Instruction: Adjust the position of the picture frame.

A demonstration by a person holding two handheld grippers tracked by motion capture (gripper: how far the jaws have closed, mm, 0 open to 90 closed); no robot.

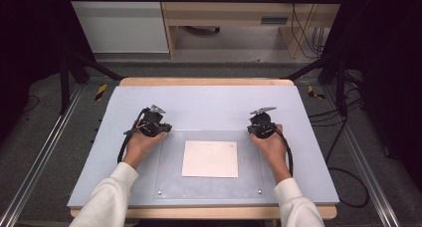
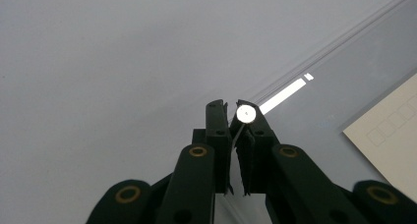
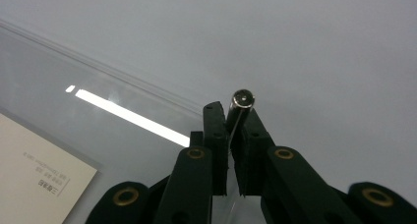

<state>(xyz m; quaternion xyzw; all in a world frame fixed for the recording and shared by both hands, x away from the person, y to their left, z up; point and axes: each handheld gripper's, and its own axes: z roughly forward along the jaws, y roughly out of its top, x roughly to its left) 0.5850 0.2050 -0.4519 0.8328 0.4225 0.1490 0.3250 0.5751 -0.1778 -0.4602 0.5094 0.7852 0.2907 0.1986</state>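
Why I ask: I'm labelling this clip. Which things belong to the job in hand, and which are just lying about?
In the job:
- left tool, shut on the left rod
- right tool, shut on the right rod
- cream card
- clear sheet

Lying about:
- hanging cables
- wooden shelf unit

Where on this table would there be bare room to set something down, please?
The widest free patch is the grey mat beyond the clear sheet, between the left gripper and right gripper and the far edge. The side strips are narrower. The envelope takes the sheet's middle.
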